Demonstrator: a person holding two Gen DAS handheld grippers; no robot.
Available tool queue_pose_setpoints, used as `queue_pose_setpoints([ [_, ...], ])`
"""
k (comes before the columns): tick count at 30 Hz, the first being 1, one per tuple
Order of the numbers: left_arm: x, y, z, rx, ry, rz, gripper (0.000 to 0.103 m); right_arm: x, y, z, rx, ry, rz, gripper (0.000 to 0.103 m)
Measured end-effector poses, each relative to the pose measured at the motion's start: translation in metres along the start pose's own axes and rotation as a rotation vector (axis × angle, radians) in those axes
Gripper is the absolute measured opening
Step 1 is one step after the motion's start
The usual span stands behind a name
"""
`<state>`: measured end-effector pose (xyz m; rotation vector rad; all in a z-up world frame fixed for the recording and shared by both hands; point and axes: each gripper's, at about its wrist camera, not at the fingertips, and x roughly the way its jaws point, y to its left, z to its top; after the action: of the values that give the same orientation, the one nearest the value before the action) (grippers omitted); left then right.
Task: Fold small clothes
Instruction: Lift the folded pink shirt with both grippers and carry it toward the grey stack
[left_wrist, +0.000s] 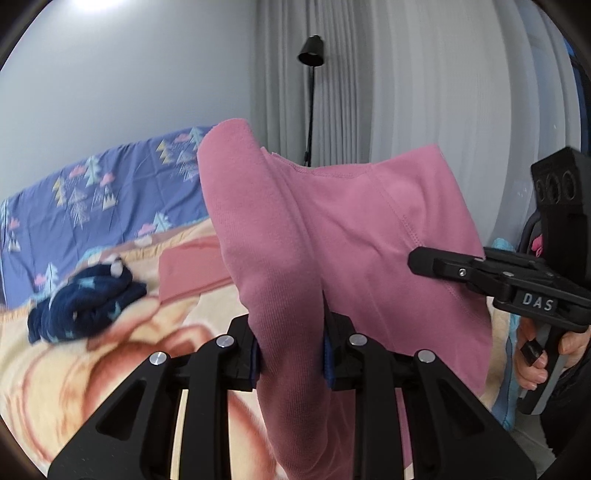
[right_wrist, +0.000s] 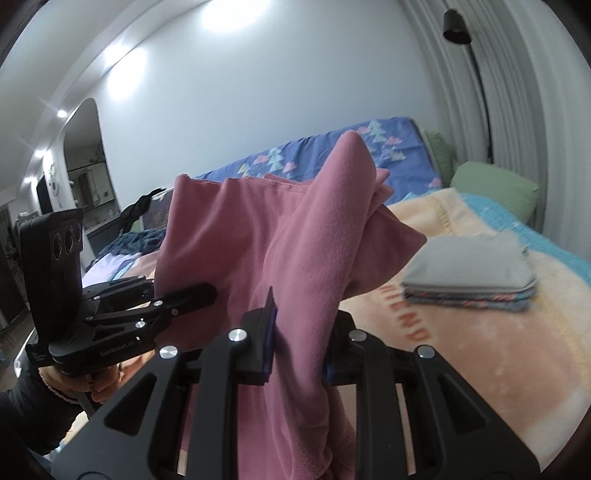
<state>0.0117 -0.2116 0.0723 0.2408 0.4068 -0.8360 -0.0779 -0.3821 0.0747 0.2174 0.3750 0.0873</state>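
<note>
A pink garment (left_wrist: 332, 229) hangs in the air above the bed, held by both grippers. My left gripper (left_wrist: 291, 339) is shut on one bunched edge of it. My right gripper (right_wrist: 299, 332) is shut on the other edge of the pink garment (right_wrist: 258, 240). The right gripper also shows in the left wrist view (left_wrist: 436, 260), at the garment's right edge. The left gripper shows in the right wrist view (right_wrist: 192, 295), at its left edge. The cloth stretches between the two and hides the bed right below it.
A peach blanket (left_wrist: 74, 369) covers the bed. A crumpled navy garment (left_wrist: 88, 302) and a folded pink piece (left_wrist: 188, 269) lie on it. A stack of folded grey and patterned clothes (right_wrist: 472, 273) sits to the right. A blue tree-print sheet (left_wrist: 92, 192) and a green pillow (right_wrist: 495, 188) lie behind.
</note>
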Motion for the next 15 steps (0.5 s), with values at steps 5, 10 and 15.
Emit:
queue_pose_setpoints([
  [5,0.013,-0.016,0.023,0.033,-0.012,-0.016,0.025,-0.011,-0.014,0.012,-0.026,-0.049,-0.057,0.020],
  [10,0.029,-0.030,0.048,0.063,-0.040,-0.037,0.025,-0.021,-0.036,0.028,-0.036,-0.092,-0.110,0.020],
  [15,0.051,-0.044,0.075,0.081,-0.066,-0.065,0.025,-0.029,-0.055,0.044,-0.051,-0.130,-0.181,0.020],
])
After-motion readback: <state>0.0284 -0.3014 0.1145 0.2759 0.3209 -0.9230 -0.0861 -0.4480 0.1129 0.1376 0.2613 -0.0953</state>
